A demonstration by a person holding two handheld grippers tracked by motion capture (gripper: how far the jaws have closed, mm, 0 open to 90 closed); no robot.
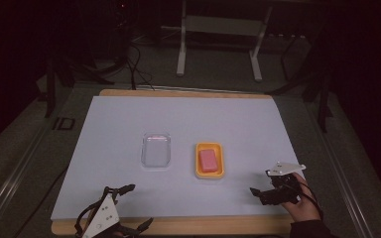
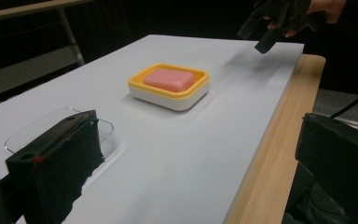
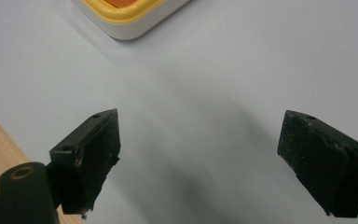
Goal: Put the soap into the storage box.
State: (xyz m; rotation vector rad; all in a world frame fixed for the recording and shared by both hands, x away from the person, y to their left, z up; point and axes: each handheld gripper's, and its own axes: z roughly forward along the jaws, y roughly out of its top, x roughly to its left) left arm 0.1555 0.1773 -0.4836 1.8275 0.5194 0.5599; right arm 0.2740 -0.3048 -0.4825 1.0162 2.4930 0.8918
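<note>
Pink soap bar point(image 1: 209, 160), rectangular with rounded corners and a matte, slightly embossed top, lies flat inside a yellow-rimmed soap dish with a white base point(image 1: 210, 173). The dish sits near the middle of the white sheet-covered table point(image 1: 109, 129), just right of a clear plastic lid or tray point(image 1: 156, 150); the two stand apart, not touching. Side-by-side layout likely keeps both within easy reach of either hand.

Right gripper point(image 1: 261, 184) hovers low over the sheet at the near right, well apart from the dish, jaws spread wide with nothing between them. In the right gripper view its black fingers point(image 3: 93, 154) frame bare sheet, the dish corner point(image 3: 121, 18) just ahead at the top edge. Judged: angled toward the dish, probably an approach stance.

Left gripper point(image 1: 135, 206) hangs at the near left edge over the wooden table border point(image 2: 279, 154), jaws also parted and empty. Left gripper view looks across the clear tray point(image 2: 28, 133) toward the dish point(image 2: 170, 88) and soap point(image 2: 169, 79).

Soap surface looks dry and unmarked; colour even salmon-pink. Dish rim glossy, intact.
</note>
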